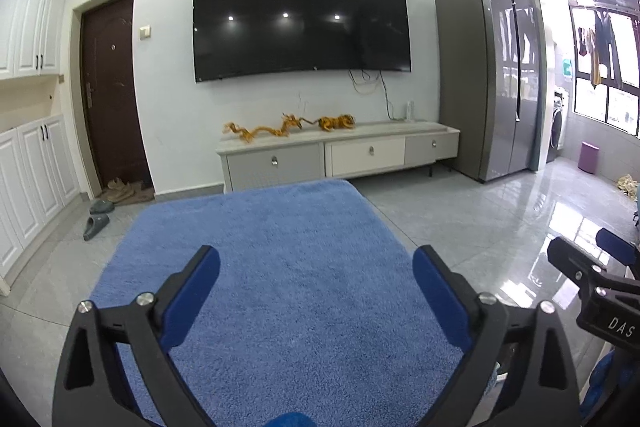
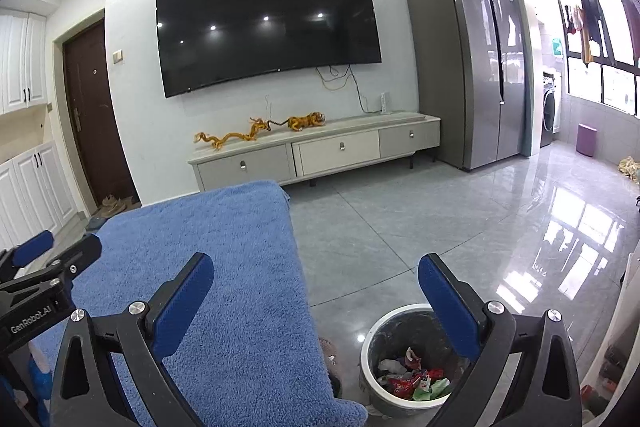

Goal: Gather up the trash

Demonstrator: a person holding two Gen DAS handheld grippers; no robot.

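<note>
trash (image 2: 412, 375) lies in the bin (image 2: 370, 343) beside the blue cloth (image 2: 224, 267).

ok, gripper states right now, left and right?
Left hand-held gripper: open, nothing between the jaws.
Right hand-held gripper: open, empty, beside the trash bin.

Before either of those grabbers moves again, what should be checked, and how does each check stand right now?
1. Left gripper open and holding nothing: ok.
2. Right gripper open and holding nothing: ok.
3. Bin upright on the floor beside the blue cloth: ok.
4. Wrappers lying inside the bin: ok.
5. No scraps on the visible blue cloth: ok.
6. Trash left anywhere out of view: cannot tell.
</note>
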